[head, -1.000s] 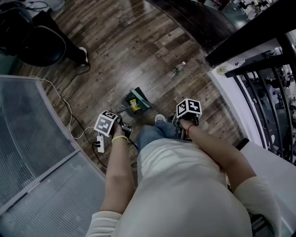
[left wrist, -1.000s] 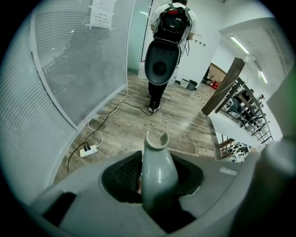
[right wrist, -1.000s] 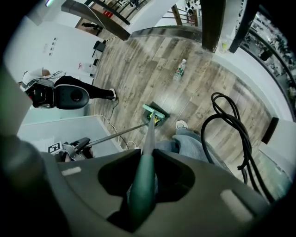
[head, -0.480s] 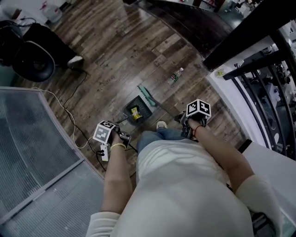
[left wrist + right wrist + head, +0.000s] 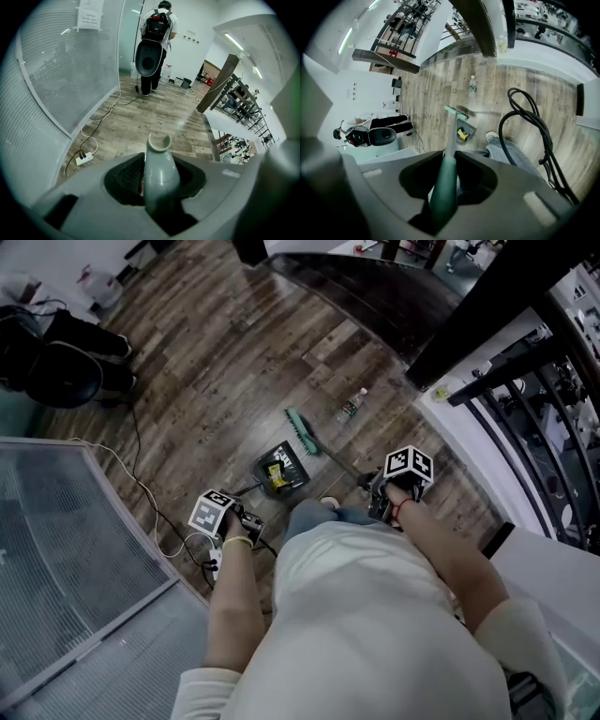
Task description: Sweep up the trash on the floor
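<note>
A dark dustpan (image 5: pixel 284 465) sits on the wood floor with a yellow scrap (image 5: pixel 274 473) inside. My left gripper (image 5: pixel 240 518) is shut on its grey handle (image 5: pixel 159 171), which stands up between the jaws. A green broom head (image 5: pixel 300 430) rests on the floor just beyond the pan; its green handle (image 5: pixel 444 185) is clamped in my right gripper (image 5: pixel 386 495). The right gripper view shows the broom head (image 5: pixel 456 112), the dustpan (image 5: pixel 465 132) and a plastic bottle (image 5: pixel 472 86) lying farther out. That bottle (image 5: pixel 352 406) lies past the broom in the head view.
A white power strip (image 5: pixel 84 159) and its cords lie by the frosted glass partition (image 5: pixel 66 549) on the left. A person with a black backpack (image 5: pixel 157 28) stands at the far end. Black cables (image 5: pixel 527 124) hang at the right. A dark stair beam (image 5: pixel 487 320) and railing are on the right.
The broom head has drawn away from the dustpan's mouth, out toward the bottle. My right gripper has shifted right. The dustpan stays on the floor with the yellow scrap in it.
</note>
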### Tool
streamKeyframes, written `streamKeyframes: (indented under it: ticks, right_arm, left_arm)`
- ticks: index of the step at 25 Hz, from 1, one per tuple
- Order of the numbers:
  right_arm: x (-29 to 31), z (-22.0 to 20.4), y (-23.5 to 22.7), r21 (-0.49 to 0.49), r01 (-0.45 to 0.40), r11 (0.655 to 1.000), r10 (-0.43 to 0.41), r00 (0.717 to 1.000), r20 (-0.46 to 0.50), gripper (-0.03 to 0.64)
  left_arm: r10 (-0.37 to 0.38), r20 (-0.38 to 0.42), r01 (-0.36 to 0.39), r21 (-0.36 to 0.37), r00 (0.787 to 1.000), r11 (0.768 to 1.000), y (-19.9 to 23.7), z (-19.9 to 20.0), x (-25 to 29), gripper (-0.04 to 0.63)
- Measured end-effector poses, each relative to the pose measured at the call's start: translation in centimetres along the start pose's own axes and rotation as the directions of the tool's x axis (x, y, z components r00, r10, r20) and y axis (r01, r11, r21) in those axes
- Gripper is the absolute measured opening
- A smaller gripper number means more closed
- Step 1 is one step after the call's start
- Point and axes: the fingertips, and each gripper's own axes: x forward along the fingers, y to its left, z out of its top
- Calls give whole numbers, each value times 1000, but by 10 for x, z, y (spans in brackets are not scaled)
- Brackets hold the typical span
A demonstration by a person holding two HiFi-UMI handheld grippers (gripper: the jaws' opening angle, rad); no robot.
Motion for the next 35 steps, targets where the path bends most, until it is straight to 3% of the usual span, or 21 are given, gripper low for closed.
streamKeyframes:
  ticks: [8, 18, 27, 35]
  right_arm:
    - [-22, 7, 1, 94, -97, 991, 89, 992, 92, 97]
    - [-45, 38, 5, 194, -210, 958, 160, 956, 245, 97]
    - [-70, 97, 5, 270, -217, 938, 115, 930, 348, 97]
    - [-76, 144, -1, 384, -216, 898, 43, 911, 411, 97]
  left_arm:
    - [-89, -3, 89, 45, 996, 995, -56, 18, 4, 109]
    - [-181, 8, 178, 149, 983, 973, -139, 47, 18, 109]
    - [-201, -32, 203, 206, 979, 957, -213, 68, 54, 109]
    - [-202, -80, 216, 262, 976, 941, -267, 80, 83, 109]
